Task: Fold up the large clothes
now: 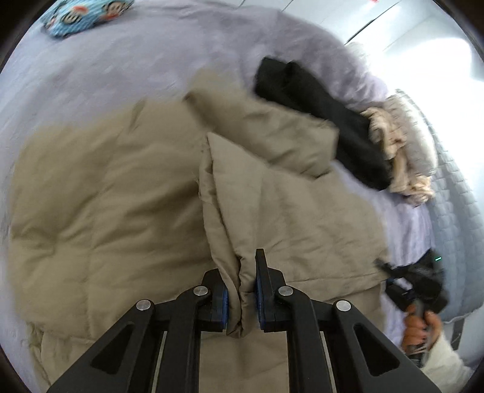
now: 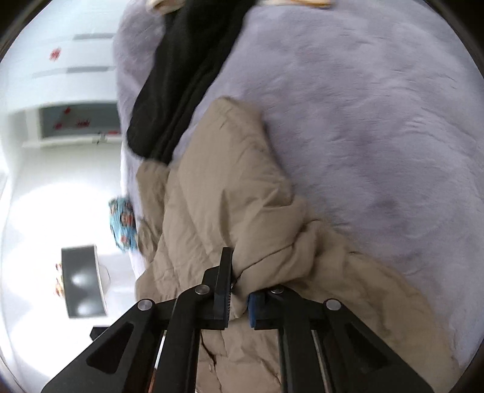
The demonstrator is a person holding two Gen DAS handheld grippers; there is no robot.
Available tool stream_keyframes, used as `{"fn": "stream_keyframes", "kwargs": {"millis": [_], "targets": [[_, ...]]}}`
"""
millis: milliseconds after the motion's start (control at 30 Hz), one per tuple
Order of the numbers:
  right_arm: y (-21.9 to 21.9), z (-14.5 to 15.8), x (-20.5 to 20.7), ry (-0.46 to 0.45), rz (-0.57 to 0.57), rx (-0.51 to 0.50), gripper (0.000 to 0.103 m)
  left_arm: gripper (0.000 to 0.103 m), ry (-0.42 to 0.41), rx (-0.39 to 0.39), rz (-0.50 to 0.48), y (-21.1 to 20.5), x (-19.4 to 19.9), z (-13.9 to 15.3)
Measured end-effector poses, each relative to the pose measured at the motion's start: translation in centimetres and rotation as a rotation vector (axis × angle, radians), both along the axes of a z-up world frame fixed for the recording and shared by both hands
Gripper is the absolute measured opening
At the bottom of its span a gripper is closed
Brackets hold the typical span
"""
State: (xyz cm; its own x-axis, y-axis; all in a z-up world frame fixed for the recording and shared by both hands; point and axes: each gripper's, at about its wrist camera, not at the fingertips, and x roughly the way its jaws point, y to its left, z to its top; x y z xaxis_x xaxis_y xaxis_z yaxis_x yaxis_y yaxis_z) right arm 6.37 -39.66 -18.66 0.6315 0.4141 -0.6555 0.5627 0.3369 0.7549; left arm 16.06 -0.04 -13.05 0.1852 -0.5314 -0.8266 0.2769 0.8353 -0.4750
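Observation:
A large beige quilted jacket (image 1: 99, 193) lies spread on a lavender bed cover (image 1: 121, 63). My left gripper (image 1: 242, 290) is shut on a raised fold of the jacket, which stands up between its blue pads (image 1: 260, 297). My right gripper (image 2: 239, 299) is shut on another bunched edge of the same jacket (image 2: 217, 193). The right gripper also shows in the left wrist view (image 1: 402, 275) at the jacket's right edge, held by a hand (image 1: 419, 328).
A black garment (image 1: 320, 112) and a cream and grey pile (image 1: 402, 142) lie beyond the jacket, the black garment (image 2: 181, 75) showing in both views. A blue patterned pillow (image 1: 81, 15) sits at the bed's far corner. The bed's quilted edge (image 1: 453, 211) runs on the right.

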Motion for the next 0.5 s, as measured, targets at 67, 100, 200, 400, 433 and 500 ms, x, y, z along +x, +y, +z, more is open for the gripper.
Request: {"fn": "stream_keyframes", "kwargs": {"millis": [67,100,200,400,433,500], "targets": [[1.2,0.0,0.8,0.009,0.050,-0.019,0.010,0.015,0.021,0.027,0.010,0.7,-0.3,-1.3],[1.7,-0.3,1.2,0.018,0.074,-0.029,0.010,0.015,0.025,0.029,0.015,1.0,-0.5,-1.8],[2.6,-1.3,2.1,0.052,0.106,-0.054,0.010,0.015,0.012,0.045,0.007,1.0,-1.1,-2.0],[2.8,-0.6,2.6,0.100,0.180,-0.070,0.033,0.015,-0.042,0.156,-0.015,0.3,-1.8,-0.9],[2.9,0.0,2.6,0.102,0.211,-0.086,0.041,0.016,-0.050,0.177,-0.002,0.5,-1.9,-0.6],[3.4,1.5,2.6,0.094,0.277,-0.134,0.060,0.023,-0.051,0.193,0.010,0.9,-1.8,-0.1]]}}
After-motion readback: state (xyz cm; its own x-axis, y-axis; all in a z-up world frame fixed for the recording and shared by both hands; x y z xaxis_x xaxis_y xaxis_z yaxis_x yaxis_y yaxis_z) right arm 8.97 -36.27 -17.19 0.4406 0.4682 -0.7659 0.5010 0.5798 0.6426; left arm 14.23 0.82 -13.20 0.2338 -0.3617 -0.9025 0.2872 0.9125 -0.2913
